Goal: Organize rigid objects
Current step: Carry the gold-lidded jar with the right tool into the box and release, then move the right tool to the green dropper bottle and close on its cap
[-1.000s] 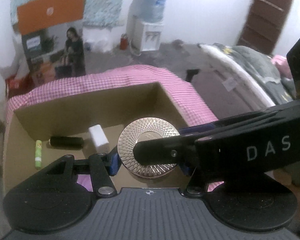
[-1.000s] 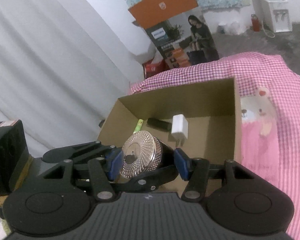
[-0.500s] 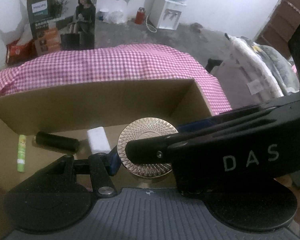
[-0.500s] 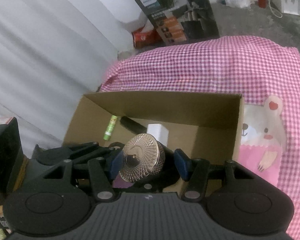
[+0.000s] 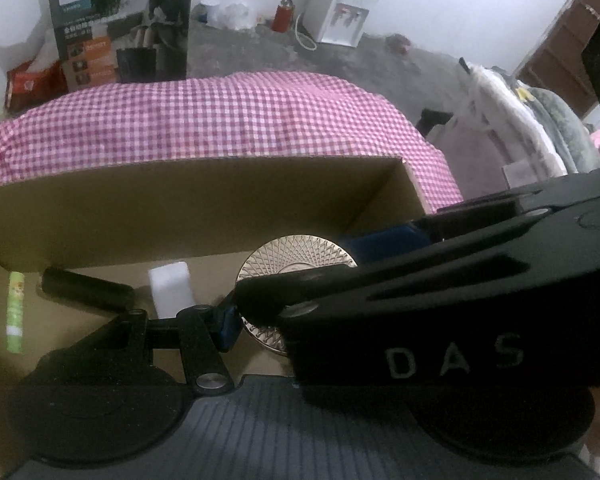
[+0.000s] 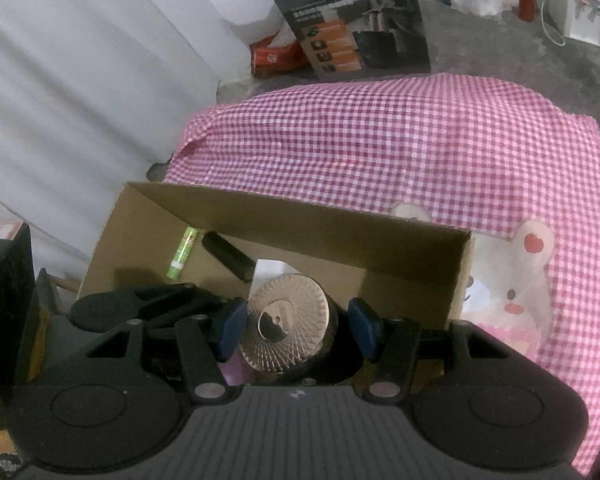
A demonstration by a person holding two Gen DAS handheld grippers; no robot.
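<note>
**A:** Left wrist view: what is the left gripper (image 5: 294,322) doing?

**B:** It is clamping the round tin (image 5: 296,260), the one with the gold patterned lid. Its blue pad (image 5: 225,325) is pressing against the lid's rim. The other finger is hiding behind the right gripper (image 6: 296,328), whose black body is crossing the picture from the right.

**A:** And what is the right one doing?

**B:** Its own camera is showing it gripping the same tin, a blue pad on each side and the jaws partly apart around it.

**A:** Where is the tin sitting?

**B:** It is hanging inside the open cardboard box (image 6: 300,220), towards the right wall. I cannot tell whether it is touching the floor.

**A:** Is anything else lying in there?

**B:** A green tube (image 6: 182,252), a black cylinder (image 6: 228,256) and a white block (image 5: 171,292) are lying along the far wall. The block is sitting just behind the tin. The box is resting on a pink checked cloth (image 6: 380,140).
</note>
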